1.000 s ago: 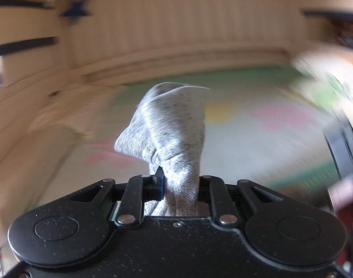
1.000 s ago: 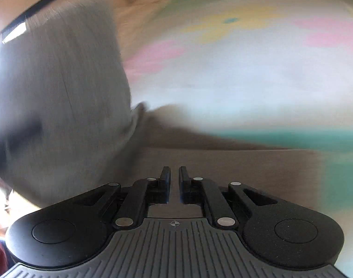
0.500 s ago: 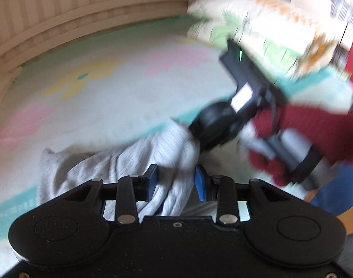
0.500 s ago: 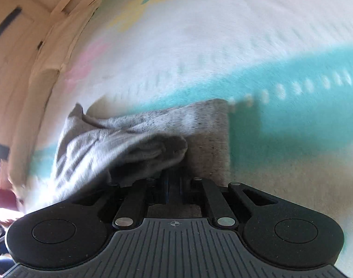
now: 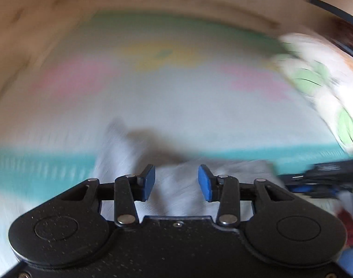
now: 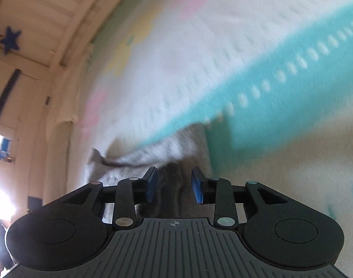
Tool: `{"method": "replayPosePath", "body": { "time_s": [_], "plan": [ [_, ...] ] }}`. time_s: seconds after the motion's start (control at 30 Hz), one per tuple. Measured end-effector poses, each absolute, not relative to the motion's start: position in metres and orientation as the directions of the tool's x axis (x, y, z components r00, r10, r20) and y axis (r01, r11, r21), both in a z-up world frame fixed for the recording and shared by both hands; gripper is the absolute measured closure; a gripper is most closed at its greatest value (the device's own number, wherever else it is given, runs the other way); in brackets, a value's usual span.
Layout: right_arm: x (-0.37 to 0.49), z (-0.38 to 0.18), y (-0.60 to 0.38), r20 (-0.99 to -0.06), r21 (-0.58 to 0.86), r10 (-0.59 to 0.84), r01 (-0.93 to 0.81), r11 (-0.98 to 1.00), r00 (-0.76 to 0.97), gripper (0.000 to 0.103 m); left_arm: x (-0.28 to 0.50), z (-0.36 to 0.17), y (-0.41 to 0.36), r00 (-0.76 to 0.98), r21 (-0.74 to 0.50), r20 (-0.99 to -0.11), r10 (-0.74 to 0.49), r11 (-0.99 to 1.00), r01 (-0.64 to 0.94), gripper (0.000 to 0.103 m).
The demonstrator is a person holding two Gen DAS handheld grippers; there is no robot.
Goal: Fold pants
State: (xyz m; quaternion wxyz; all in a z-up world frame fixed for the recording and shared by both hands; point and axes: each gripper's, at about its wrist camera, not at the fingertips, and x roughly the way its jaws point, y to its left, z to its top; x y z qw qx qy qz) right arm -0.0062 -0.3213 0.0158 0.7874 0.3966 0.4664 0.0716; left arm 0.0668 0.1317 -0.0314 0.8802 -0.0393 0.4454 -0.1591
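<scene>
The pastel blanket (image 6: pixel 257 46) lies under our grey pants (image 5: pixel 176 185), bunched across its teal stripe. Backing off carelessly could snag the loose fold and undo it. Our left gripper (image 5: pixel 176 181) and right gripper (image 6: pixel 174 185) have just been opening; cloth sits between, unpinched.

one pants (image 5: pixel 176 185) (grey), one blanket (image 5: pixel 176 106), one pillow (image 5: pixel 315 78)

Bright daylight, heavy motion blur, fisheye-bent edges, white glare at left edge
</scene>
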Motion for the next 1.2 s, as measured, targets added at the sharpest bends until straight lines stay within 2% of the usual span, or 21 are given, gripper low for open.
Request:
{"method": "replayPosePath", "body": {
  "time_s": [0.1,0.17,0.2,0.3,0.4,0.57,0.7,0.73,0.77,0.8,0.83,0.9,0.97,1.0,1.07,1.13,1.2],
  "plan": [
    [0.005,0.011,-0.306,-0.654,0.707,0.511,0.209,0.676,0.558,0.058,0.081,-0.059,0.147,0.454,-0.24,-0.846,-0.28,0.96,0.144,0.054],
    [0.009,0.009,-0.298,-0.659,0.698,0.521,0.182,0.693,0.542,0.047,0.085,-0.077,0.141,0.392,-0.191,-0.89,-0.232,0.971,0.142,0.053],
    [0.013,0.004,-0.288,-0.673,0.68,0.514,0.173,0.712,0.531,0.045,0.086,-0.087,0.137,0.36,-0.169,-0.909,-0.209,0.976,0.141,0.051],
    [0.019,-0.002,-0.276,-0.72,0.627,0.485,0.164,0.762,0.496,0.045,0.087,-0.101,0.127,0.335,-0.141,-0.925,-0.181,0.98,0.142,0.049],
    [0.021,-0.007,-0.274,-0.716,0.642,0.51,0.164,0.749,0.477,0.044,0.092,-0.089,0.125,0.346,-0.165,-0.915,-0.206,0.976,0.144,0.049],
    [0.023,-0.009,-0.275,-0.703,0.666,0.534,0.169,0.727,0.469,0.04,0.106,-0.069,0.156,0.396,-0.248,-0.887,-0.238,0.968,0.026,0.049],
    [0.021,-0.013,-0.271,-0.689,0.683,0.569,0.14,0.717,0.448,0.04,0.113,-0.06,0.182,0.448,-0.247,-0.875,-0.185,0.965,-0.085,0.049],
    [0.021,-0.013,-0.267,-0.684,0.687,0.577,0.128,0.716,0.446,0.046,0.115,-0.059,0.186,0.455,-0.245,-0.874,-0.172,0.964,-0.105,0.049],
    [0.019,-0.012,-0.265,-0.674,0.694,0.591,0.106,0.712,0.443,0.072,0.115,-0.059,0.19,0.458,-0.242,-0.874,-0.164,0.963,-0.118,0.049],
    [0.018,-0.009,-0.261,-0.665,0.698,0.602,0.08,0.712,0.443,0.083,0.114,-0.056,0.196,0.46,-0.241,-0.874,-0.158,0.962,-0.127,0.049],
    [0.016,-0.001,-0.256,-0.672,0.671,0.582,0.046,0.74,0.457,0.086,0.113,-0.057,0.197,0.462,-0.239,-0.873,-0.154,0.962,-0.131,0.049],
    [0.007,0.03,-0.234,-0.688,0.529,0.519,-0.139,0.837,0.507,0.088,0.113,-0.058,0.196,0.463,-0.236,-0.873,-0.151,0.963,-0.131,0.049],
    [-0.01,0.068,-0.212,-0.638,0.375,0.494,-0.321,0.87,0.591,0.089,0.113,-0.057,0.195,0.472,-0.232,-0.869,-0.146,0.964,-0.127,0.049],
    [-0.016,0.082,-0.21,-0.599,0.359,0.512,-0.365,0.859,0.616,0.089,0.11,-0.053,0.198,0.481,-0.23,-0.865,-0.144,0.965,-0.123,0.049],
    [-0.018,0.094,-0.218,-0.577,0.354,0.507,-0.363,0.862,0.64,0.089,0.109,-0.05,0.194,0.503,-0.221,-0.853,-0.142,0.97,-0.102,0.049],
    [-0.009,0.082,-0.233,-0.634,0.355,0.449,-0.279,0.892,0.63,0.089,0.105,-0.045,0.187,0.521,-0.199,-0.843,-0.135,0.978,-0.069,0.049],
    [0.002,0.055,-0.243,-0.73,0.311,0.347,-0.165,0.936,0.589,0.089,0.103,-0.046,0.177,0.514,-0.189,-0.844,-0.152,0.982,-0.021,0.049]
  ]
}}
